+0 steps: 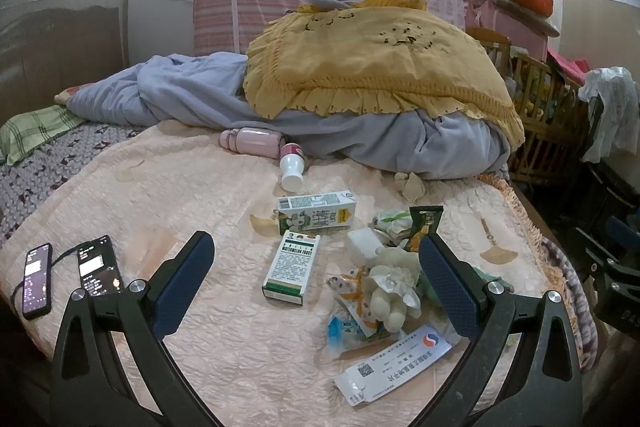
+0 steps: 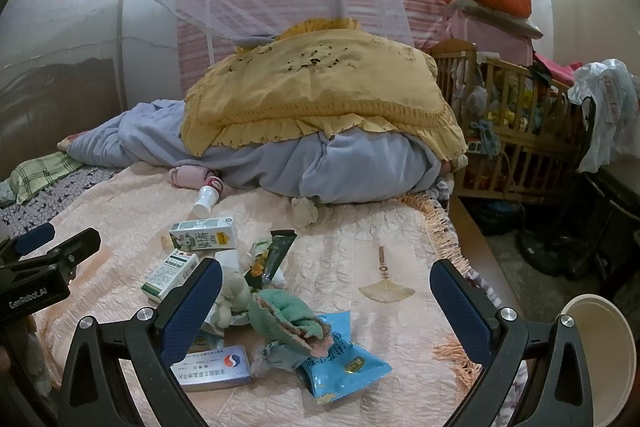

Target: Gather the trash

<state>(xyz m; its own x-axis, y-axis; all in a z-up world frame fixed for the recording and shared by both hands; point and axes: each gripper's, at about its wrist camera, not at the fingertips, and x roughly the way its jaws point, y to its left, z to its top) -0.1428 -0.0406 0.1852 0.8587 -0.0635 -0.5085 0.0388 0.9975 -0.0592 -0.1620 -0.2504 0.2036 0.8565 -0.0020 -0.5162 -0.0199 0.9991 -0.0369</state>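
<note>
Trash lies scattered on the pink bedspread [image 1: 224, 339]. A milk carton [image 1: 316, 213], a green-and-white medicine box [image 1: 290, 269], a white yogurt bottle [image 1: 292, 167], a crumpled tissue [image 1: 410, 185], a dark snack wrapper [image 1: 424, 227] and a flattened white pill box [image 1: 394, 363] show in the left wrist view. My left gripper [image 1: 316, 267] hangs open above the medicine box, holding nothing. My right gripper [image 2: 326, 291] is open over a blue snack bag [image 2: 346, 359] and a green cloth toy [image 2: 288, 311]. The other gripper [image 2: 48, 263] shows at the left edge.
Two phones [image 1: 68, 277] lie on the bed's left side. A blue blanket [image 1: 200, 95] under a yellow cover [image 1: 372, 67] fills the back. A wooden crib [image 2: 508, 131] stands right of the bed. A white bin [image 2: 604, 359] sits at lower right. A small plush toy [image 1: 390, 295] lies among the wrappers.
</note>
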